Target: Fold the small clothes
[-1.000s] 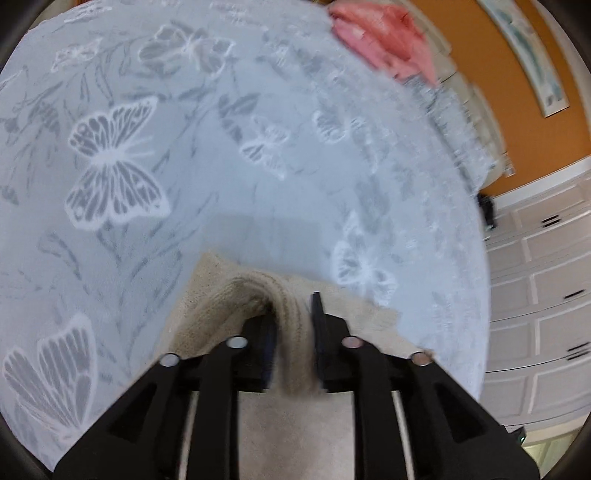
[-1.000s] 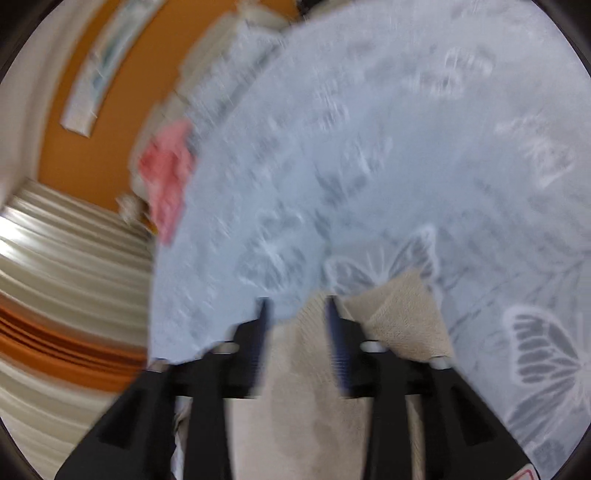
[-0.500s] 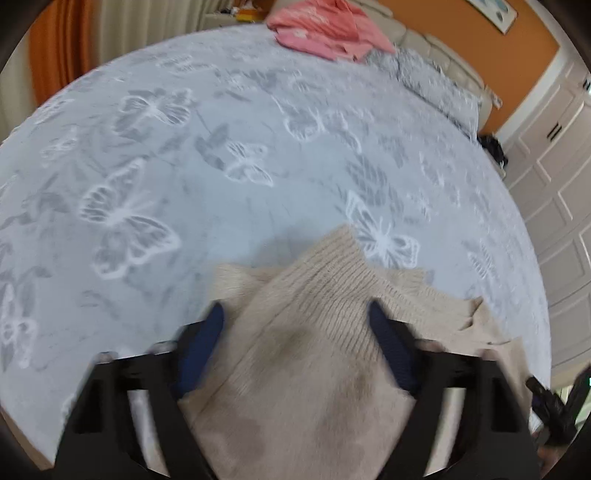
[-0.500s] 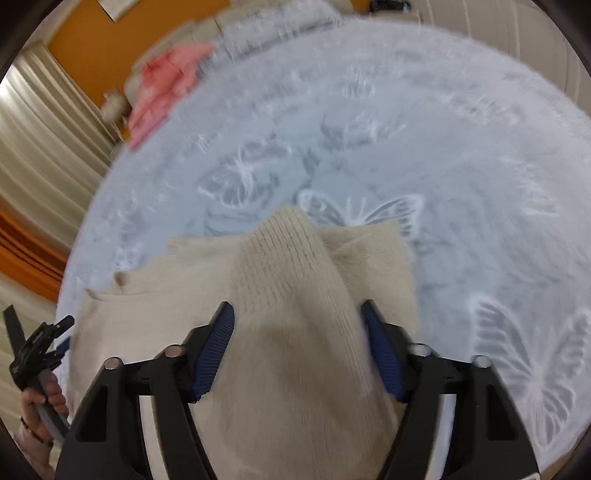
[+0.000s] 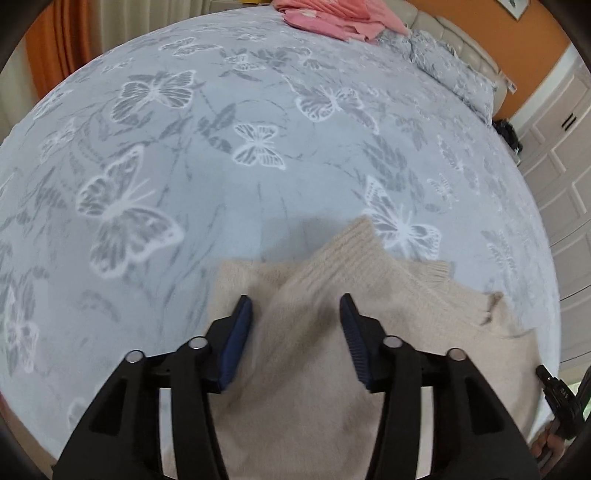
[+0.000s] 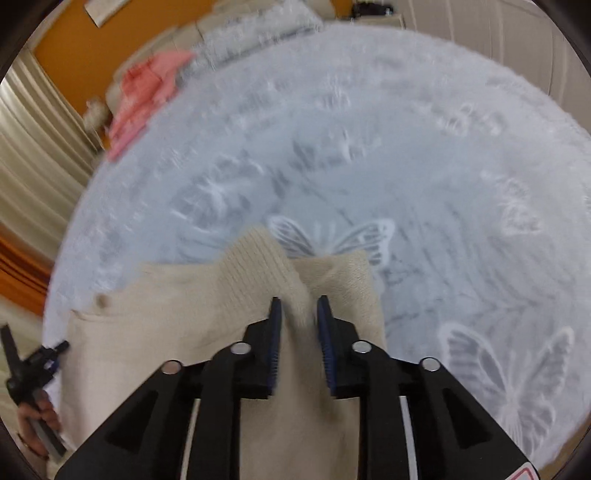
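Beige sweater (image 5: pixel 332 332): fuzzy ribbed knit. Bedspread (image 5: pixel 221 184): soft matt printed cloth. Jaws: ridged blue pads.

One beige sweater (image 5: pixel 317 369), one pink garment (image 5: pixel 332 16) (far edge), two grippers

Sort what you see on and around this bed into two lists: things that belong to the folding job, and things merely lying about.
Part of the job:
- beige knit sweater
- left gripper, jaws opening, sweater between them
- right gripper, jaws opening, sweater between them

Just lying about:
- pink clothes
- butterfly bedspread
- pillow
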Demonstrator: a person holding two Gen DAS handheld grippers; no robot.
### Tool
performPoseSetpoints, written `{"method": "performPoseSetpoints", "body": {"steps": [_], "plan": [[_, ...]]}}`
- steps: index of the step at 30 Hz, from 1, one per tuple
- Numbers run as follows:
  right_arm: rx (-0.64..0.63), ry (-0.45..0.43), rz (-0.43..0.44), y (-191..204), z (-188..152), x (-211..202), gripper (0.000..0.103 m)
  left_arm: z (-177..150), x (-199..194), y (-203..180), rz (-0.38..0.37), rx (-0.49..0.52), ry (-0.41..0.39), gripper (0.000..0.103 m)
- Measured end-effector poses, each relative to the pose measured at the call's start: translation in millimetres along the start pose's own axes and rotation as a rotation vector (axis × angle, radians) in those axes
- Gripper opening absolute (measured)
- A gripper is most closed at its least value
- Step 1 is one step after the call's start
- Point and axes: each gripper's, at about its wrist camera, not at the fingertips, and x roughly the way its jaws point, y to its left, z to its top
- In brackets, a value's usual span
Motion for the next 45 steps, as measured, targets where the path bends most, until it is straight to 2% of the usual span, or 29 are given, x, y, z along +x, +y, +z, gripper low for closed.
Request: {"method": "performPoseSetpoints", "body": {"steps": [1,2,4,6,7,9,10,11,12,13,14,15,17,19,22,23,25,26,27,29,33,36,38,39,41,43,45], "plan": [[-0.002,-0.001,-0.013,-1,-11,-15,0.039,-7,-15,5,-0.027,-0.021,-0.025,0.065],[0.000,0.005,-0.016,-2,-17,-21,0.045,-12,-23,9,-0.032,-0.034,-0.033,0.069],[0.015,0.048,-0.016,-11,-45,-36,0.050,-34,-43,24,-0.045,-0.070,-0.029,0.071],[0.060,0.104,-0.013,-28,-77,-45,0.061,-55,-53,38,-0.055,-0.106,0.002,0.075],[0.083,0.125,0.006,-34,-88,-46,0.063,-72,-58,48,-0.060,-0.134,0.026,0.078],[0.150,0.178,0.077,-42,-116,-43,0.064,-95,-60,61,-0.058,-0.156,0.056,0.078],[0.161,0.203,0.108,-44,-124,-37,0.059,-106,-59,66,-0.057,-0.159,0.072,0.077],[0.173,0.220,0.144,-46,-128,-31,0.021,-113,-55,70,-0.063,-0.167,0.099,0.074],[0.198,0.246,0.160,-47,-129,-27,0.006,-120,-47,74,-0.079,-0.191,0.138,0.058],[0.226,0.237,0.159,-50,-126,-30,0.006,-121,-43,77,-0.084,-0.214,0.152,0.053],[0.220,0.185,0.160,-48,-118,-43,0.006,-119,-44,79,-0.081,-0.240,0.145,0.050],[0.202,0.147,0.153,-44,-111,-53,0.005,-117,-46,80,-0.078,-0.251,0.139,0.043],[0.170,0.102,0.142,-41,-102,-70,0.005,-112,-54,75,-0.054,-0.226,0.127,0.041],[0.156,0.133,0.110,-47,-104,-64,0.005,-113,-56,73,-0.037,-0.201,0.134,0.041],[0.173,0.291,0.004,-62,-127,-25,0.003,-122,-50,72,-0.005,-0.178,0.130,0.045],[0.191,0.302,-0.041,-66,-133,-24,0.000,-124,-49,70,0.002,-0.174,0.127,0.045],[0.236,0.206,-0.065,-60,-136,-49,0.001,-125,-49,69,0.019,-0.171,0.122,0.047],[0.225,0.150,-0.081,-52,-133,-63,0.007,-124,-50,71,0.026,-0.167,0.120,0.047],[0.193,0.083,-0.067,-39,-128,-79,0.010,-124,-50,71,0.036,-0.159,0.118,0.049],[0.117,0.054,-0.014,-11,-117,-89,0.010,-124,-50,69,0.057,-0.145,0.117,0.051],[-0.098,0.085,0.080,62,-101,-75,0.010,-124,-46,62,0.088,-0.119,0.124,0.053],[-0.155,0.150,0.100,95,-97,-42,0.011,-125,-48,60,0.099,-0.109,0.121,0.053],[-0.162,0.208,0.097,108,-104,-16,0.011,-125,-47,62,0.095,-0.113,0.122,0.053],[-0.168,0.274,0.070,113,-109,6,0.011,-125,-47,62,0.094,-0.116,0.124,0.054],[-0.171,0.341,0.027,104,-118,24,0.009,-126,-46,63,0.092,-0.116,0.127,0.055],[-0.151,0.353,0.043,102,-115,19,0.008,-125,-44,62,0.093,-0.112,0.133,0.056],[-0.162,0.311,0.022,98,-108,1,0.007,-125,-43,61,0.089,-0.109,0.138,0.057]]}}
